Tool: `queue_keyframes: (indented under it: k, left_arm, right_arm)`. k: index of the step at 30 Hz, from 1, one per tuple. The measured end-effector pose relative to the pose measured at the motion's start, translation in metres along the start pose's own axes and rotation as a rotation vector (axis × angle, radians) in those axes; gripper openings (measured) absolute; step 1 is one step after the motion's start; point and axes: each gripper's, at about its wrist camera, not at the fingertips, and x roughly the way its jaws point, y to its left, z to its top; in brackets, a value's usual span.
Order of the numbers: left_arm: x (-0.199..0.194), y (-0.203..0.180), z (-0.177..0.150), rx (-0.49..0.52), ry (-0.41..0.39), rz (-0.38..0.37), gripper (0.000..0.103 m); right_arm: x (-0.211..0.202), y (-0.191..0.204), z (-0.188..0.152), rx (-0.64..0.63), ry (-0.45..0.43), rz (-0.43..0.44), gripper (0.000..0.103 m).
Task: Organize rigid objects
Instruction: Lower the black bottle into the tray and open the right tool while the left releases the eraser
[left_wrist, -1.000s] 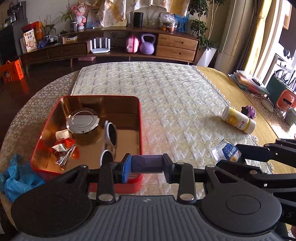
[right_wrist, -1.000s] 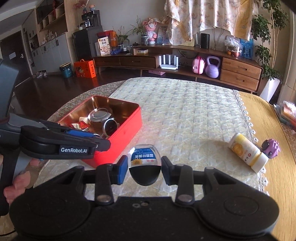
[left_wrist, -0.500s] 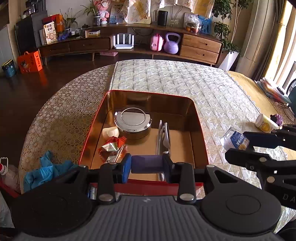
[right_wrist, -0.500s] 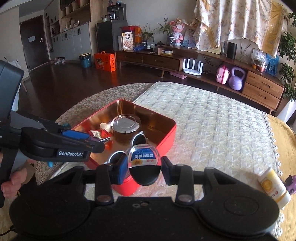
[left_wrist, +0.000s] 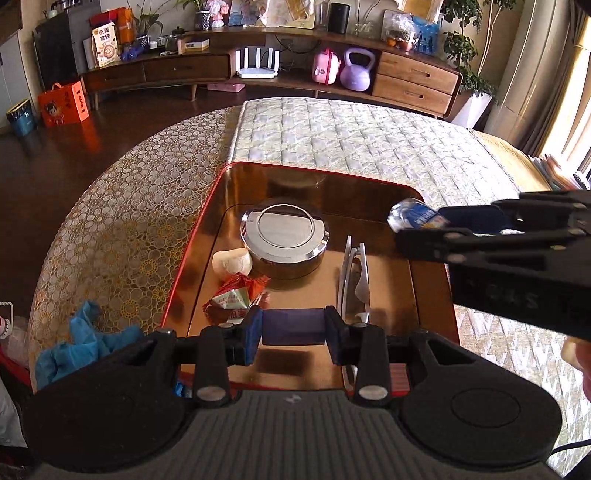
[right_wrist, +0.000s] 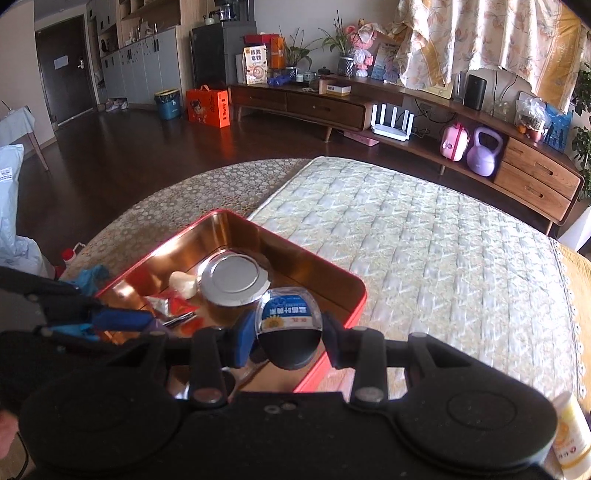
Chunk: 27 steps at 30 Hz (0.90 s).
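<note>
We are holding a purple block (left_wrist: 291, 326) between the blue pads of our left gripper (left_wrist: 292, 329), the fingers closed snugly on its two ends, and it is hanging just over the near end of the red tin (left_wrist: 192, 243). Our right gripper (right_wrist: 289, 334) is clamping a small clear bottle (right_wrist: 288, 314) with a blue label and a dark cap, the cap turned toward the camera; in the left view the bottle (left_wrist: 415, 218) is sitting above the tin's right wall.

Inside the tin, a round silver case (left_wrist: 284, 236) is lying toward the far end. Just to its left we are seeing a pale lump (left_wrist: 232, 261), and nearer us a red and white wrapper (left_wrist: 236, 293). A pair of sunglasses (left_wrist: 352, 277) is standing on edge along the right side of the tin floor.

The tin is resting where the quilted mat (left_wrist: 369, 147) is meeting the gold circle-patterned cloth (left_wrist: 122, 229). A blue glove (left_wrist: 81, 343) is lying crumpled left of the tin. In the right view, a yellow-labelled bottle (right_wrist: 570, 439) is lying at the far right edge.
</note>
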Motion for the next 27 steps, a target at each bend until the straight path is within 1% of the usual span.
queue_keyframes:
  k: [3,8,16,19,21,23,27]
  left_arm:
    - [0.007,-0.001,0.002,0.0,0.008,0.0,0.035]
    - [0.019,0.0,0.004,-0.011,0.026,-0.001,0.035]
    - [0.037,0.008,0.003,-0.051,0.067,0.004,0.035]
    - [0.037,0.008,0.004,-0.047,0.063,0.003,0.035]
    - [0.038,0.008,0.006,-0.048,0.067,0.003,0.035]
    - [0.038,0.008,0.005,-0.045,0.065,0.004,0.035]
    - [0.037,0.008,0.005,-0.038,0.063,0.012,0.035]
  right_arm:
    - [0.019,-0.004,0.005,0.04,0.034,0.007,0.038]
    - [0.039,-0.004,0.007,0.044,0.067,-0.007,0.038]
    - [0.052,-0.006,0.009,0.054,0.092,-0.017,0.038]
    - [0.052,-0.004,0.008,0.055,0.091,-0.018,0.039]
    - [0.051,-0.005,0.008,0.061,0.088,-0.017,0.04]
    - [0.047,-0.004,0.008,0.059,0.082,-0.015,0.048]
    - [0.036,-0.005,0.007,0.062,0.058,0.005,0.055]
